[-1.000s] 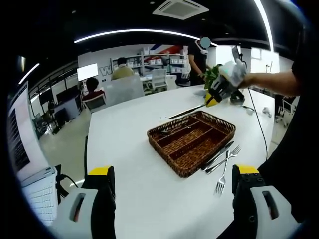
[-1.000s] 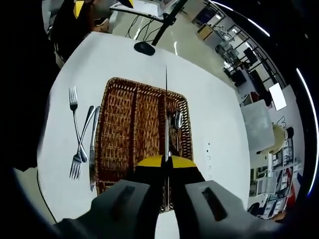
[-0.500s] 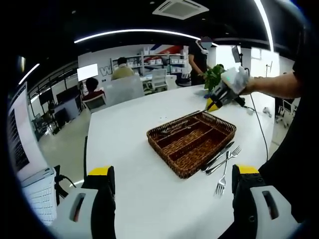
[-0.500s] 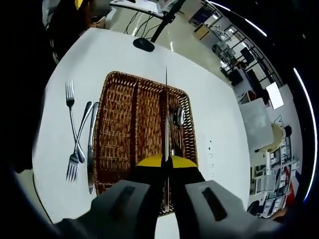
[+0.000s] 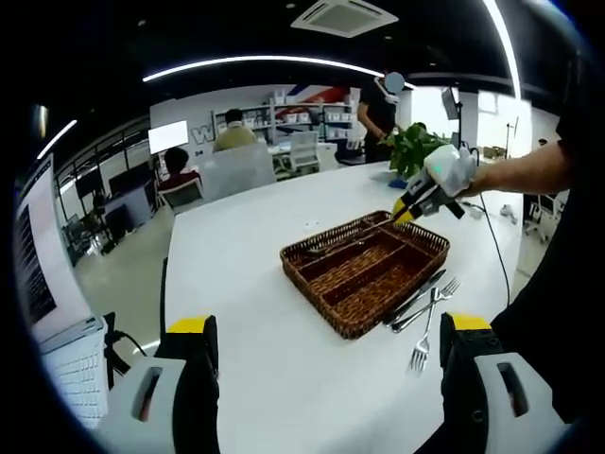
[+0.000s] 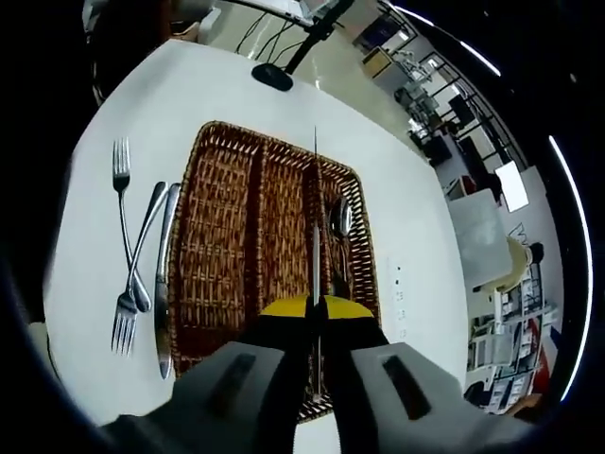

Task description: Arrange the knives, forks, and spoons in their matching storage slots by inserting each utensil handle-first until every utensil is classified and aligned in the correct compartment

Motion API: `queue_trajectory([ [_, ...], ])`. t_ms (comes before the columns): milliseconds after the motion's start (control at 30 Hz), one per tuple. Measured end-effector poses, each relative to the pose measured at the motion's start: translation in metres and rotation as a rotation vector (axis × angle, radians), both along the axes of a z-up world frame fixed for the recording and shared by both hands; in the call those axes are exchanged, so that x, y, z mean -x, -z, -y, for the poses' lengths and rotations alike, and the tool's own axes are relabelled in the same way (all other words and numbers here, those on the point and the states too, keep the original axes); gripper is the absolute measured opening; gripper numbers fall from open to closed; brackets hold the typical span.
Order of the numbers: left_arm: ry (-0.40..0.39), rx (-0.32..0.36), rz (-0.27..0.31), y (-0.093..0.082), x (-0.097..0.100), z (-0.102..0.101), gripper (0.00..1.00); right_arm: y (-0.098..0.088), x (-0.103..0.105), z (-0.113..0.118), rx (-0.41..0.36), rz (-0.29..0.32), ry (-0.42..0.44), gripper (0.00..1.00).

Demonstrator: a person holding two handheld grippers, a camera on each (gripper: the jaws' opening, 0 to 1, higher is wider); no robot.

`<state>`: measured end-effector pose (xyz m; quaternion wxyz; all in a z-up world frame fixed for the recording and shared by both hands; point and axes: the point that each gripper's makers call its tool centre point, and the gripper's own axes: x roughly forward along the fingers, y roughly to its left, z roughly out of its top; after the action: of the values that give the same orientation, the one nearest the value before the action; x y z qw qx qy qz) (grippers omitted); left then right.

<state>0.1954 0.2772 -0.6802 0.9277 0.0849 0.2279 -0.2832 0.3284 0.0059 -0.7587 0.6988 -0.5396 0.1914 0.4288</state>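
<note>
Pinched between the right gripper [image 6: 317,305] jaws, a knife [image 6: 315,213] points over the basket [image 6: 227,236]

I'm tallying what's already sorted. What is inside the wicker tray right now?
Two spoons lie in one outer compartment of the wicker tray; the other compartments look empty. The right tool, holding a knife, hides the tray's near end.

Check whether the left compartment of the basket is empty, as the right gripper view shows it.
Empty: the basket's left compartment shows bare wicker; a spoon lies in the right one.
</note>
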Motion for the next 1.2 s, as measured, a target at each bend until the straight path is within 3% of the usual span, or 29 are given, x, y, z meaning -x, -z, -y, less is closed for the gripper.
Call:
queue_trajectory([
  [367, -0.013, -0.017, -0.001, 0.000, 0.003, -0.002, 0.99, 0.011, -0.002, 0.003, 0.002, 0.074, 0.032, 0.01],
  [767, -0.011, -0.024, -0.008, 0.001, 0.005, -0.003, 0.99, 0.023, 0.006, -0.003, -0.027, 0.081, 0.010, 0.01],
  [967, -0.012, -0.025, -0.008, 0.001, 0.006, -0.005, 0.99, 0.033, 0.013, -0.007, -0.032, 0.061, -0.021, 0.00],
  [1033, -0.014, -0.032, -0.008, 0.000, 0.008, -0.005, 0.99, 0.041, 0.020, -0.011, -0.037, 0.010, -0.052, 0.00],
  [1200, -0.014, -0.035, -0.012, 0.000, 0.010, -0.004, 0.99, 0.047, 0.026, -0.016, -0.036, -0.001, -0.084, 0.00],
])
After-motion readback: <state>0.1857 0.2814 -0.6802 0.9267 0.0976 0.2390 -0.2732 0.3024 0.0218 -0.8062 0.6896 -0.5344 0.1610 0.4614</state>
